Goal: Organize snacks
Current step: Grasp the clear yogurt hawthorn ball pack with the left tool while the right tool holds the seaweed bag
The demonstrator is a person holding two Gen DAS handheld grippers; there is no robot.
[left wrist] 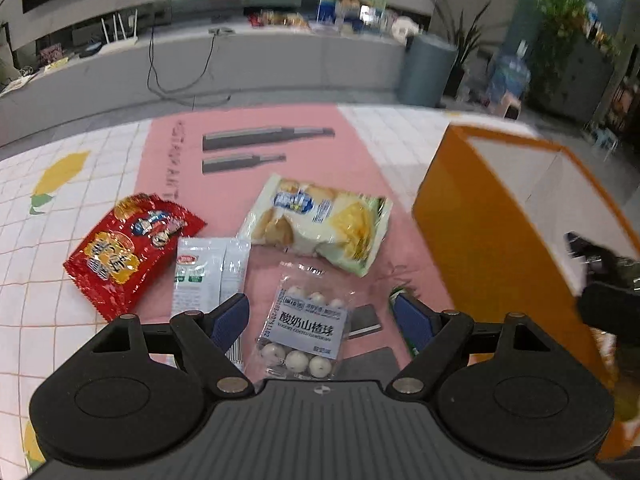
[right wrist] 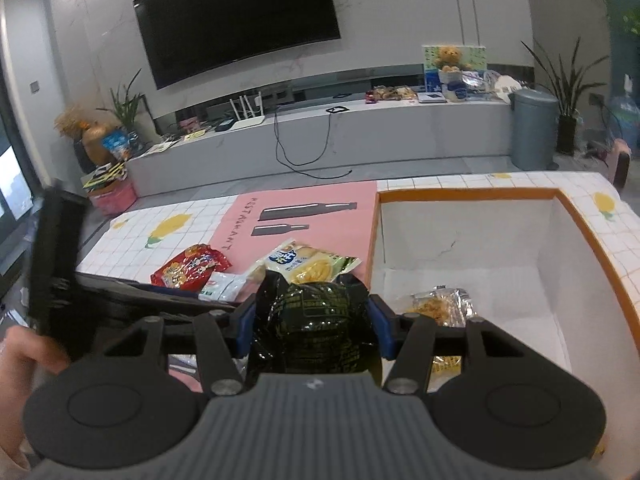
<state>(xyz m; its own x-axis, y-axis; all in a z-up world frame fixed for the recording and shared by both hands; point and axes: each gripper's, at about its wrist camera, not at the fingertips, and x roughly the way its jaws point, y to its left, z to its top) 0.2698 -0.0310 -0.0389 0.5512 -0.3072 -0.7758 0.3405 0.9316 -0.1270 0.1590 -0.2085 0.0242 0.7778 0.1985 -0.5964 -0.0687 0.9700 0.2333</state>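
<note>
Black foil packet [right wrist: 316, 320] sat clamped in my right gripper [right wrist: 314, 326], raised near the orange box [right wrist: 592, 240] so it could go in beside the packet already there. My left gripper [left wrist: 320, 318] hung spread over the clear bag of white balls [left wrist: 304, 328], holding nothing.

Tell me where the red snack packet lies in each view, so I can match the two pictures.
Left wrist view: red snack packet at left of middle, on the tablecloth beside the white sachets.
Right wrist view: it lies left of centre, above the fingers.
Shared landmark: the pink mat with printed bottles.
</note>
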